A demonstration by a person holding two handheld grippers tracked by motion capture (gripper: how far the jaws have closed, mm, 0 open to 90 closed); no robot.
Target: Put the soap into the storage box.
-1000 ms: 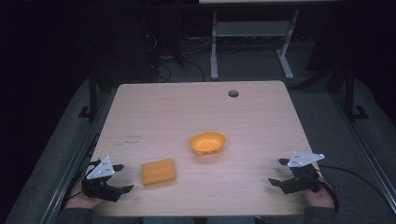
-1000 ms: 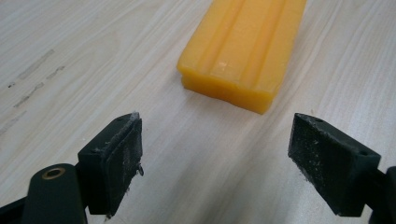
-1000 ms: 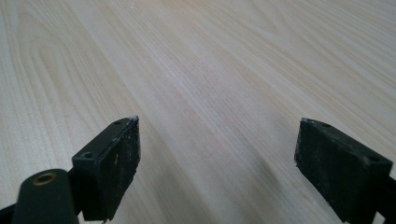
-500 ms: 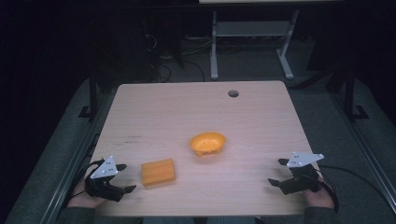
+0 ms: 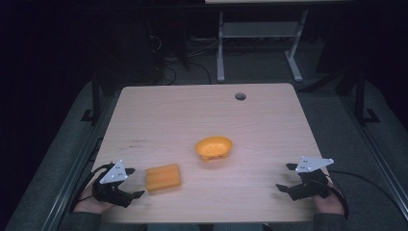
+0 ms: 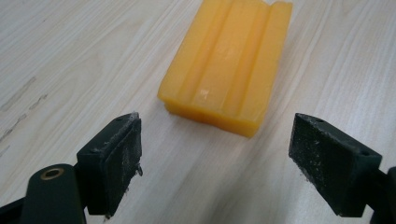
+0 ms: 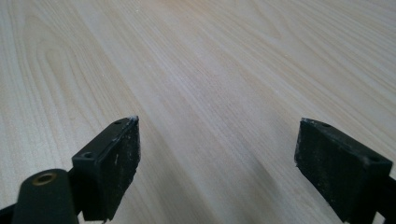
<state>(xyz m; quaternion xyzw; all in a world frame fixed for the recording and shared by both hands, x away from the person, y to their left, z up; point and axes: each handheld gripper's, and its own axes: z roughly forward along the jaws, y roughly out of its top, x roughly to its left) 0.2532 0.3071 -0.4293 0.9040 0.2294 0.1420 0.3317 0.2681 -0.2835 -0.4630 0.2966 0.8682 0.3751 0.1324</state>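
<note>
Light wood-grain table [image 5: 192,110], rectangular with rounded corners and a round dark hole [image 5: 240,96] near its far edge; faint dark scuffs mark its left part.

Left gripper [image 5: 133,192], at the near left corner, held in a hand [image 5: 89,202] partly hidden beneath it: black body, grey three-cornered plate on top, jaws spread wide and holding nothing. In the left gripper view the jaws are matte black blocks with scuffed, whitish-dusted inner faces, cut off at the bottom edge.

Block [image 6: 229,60], directly ahead of the left gripper's jaws and just beyond their tips, apart from both: an orange-yellow, waxy-looking oblong with lengthwise ridges and grooves on top and a small glossy spot. Its far end is cut off by the top of that view. In the high view the ridges cannot be made out and it reads as a plain orange slab.

Bowl [image 5: 214,147], farther ahead and to the right of the left gripper, beyond the block and apart from it: orange, oval, shallow, tilted. Small dark dots show inside; what they are cannot be told.

Right gripper [image 5: 284,177], at the near right corner, same build, jaws likewise wide apart and empty, bare tabletop ahead. Its hand [image 5: 329,204] and sleeve are cut off by the bottom edge.

Surroundings beyond the table are dark; a pale metal frame [image 5: 260,43] and cables on the floor are dimly visible.
</note>
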